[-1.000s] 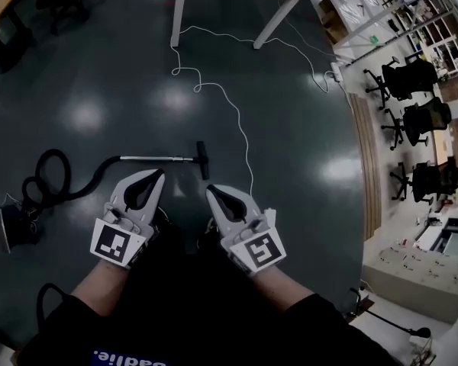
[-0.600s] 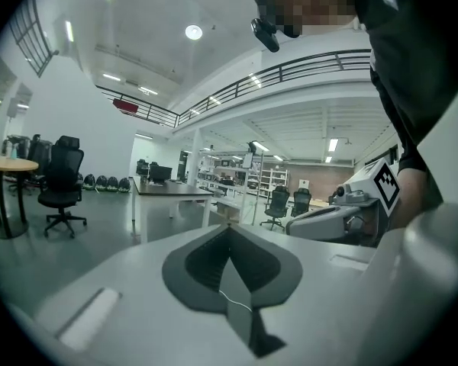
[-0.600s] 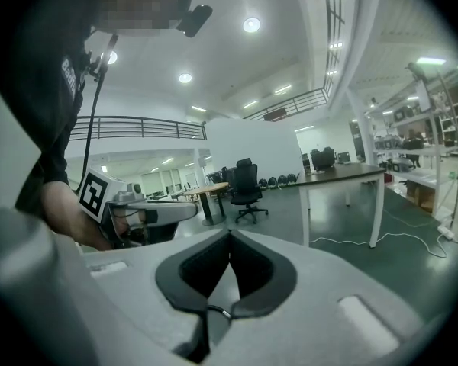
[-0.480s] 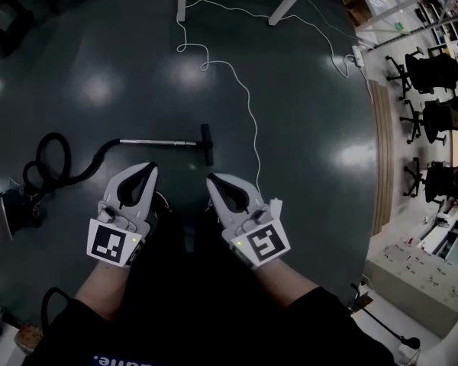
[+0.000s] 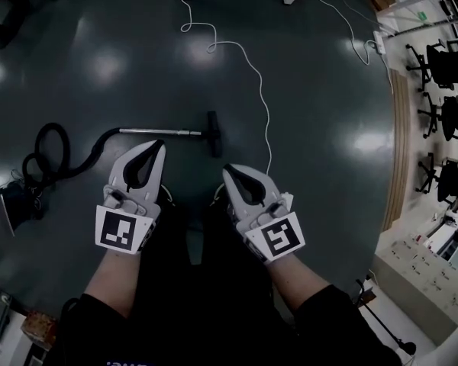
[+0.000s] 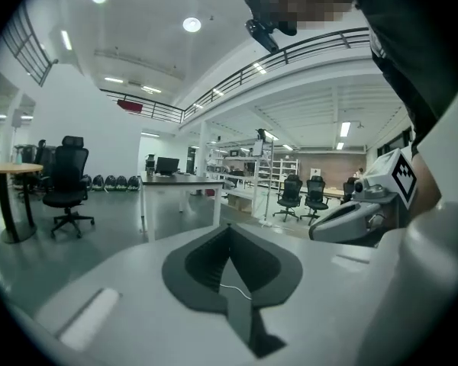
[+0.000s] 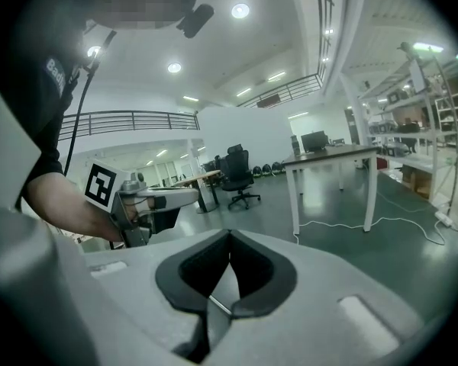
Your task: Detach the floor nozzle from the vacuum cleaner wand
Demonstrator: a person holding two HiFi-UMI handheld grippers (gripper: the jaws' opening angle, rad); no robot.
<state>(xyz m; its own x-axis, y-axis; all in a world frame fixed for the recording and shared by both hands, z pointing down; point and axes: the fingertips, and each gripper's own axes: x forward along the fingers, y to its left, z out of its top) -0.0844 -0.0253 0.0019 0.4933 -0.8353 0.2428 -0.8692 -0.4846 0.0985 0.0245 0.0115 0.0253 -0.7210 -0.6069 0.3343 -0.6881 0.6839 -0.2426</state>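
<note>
Vacuum cleaner wand (image 5: pixel 160 131), one, lies flat on the dark floor (image 5: pixel 99 67). Its one black hose (image 5: pixel 49 155) coils off to the left, and one floor nozzle (image 5: pixel 213 133) sits crosswise on its right end. Two grippers hang near it without touching: the left gripper (image 5: pixel 160 145) and the right gripper (image 5: pixel 227 169), both clenched on nothing.

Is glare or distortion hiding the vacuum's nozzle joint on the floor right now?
Head view: light-glare patches dot the glossy dark floor, none over the slim silver metal wand or its black T-shaped floor nozzle; fisheye bends the edges. Left and right gripper views: strong fisheye, bright round ceiling lamps, near foreground soft.
</note>
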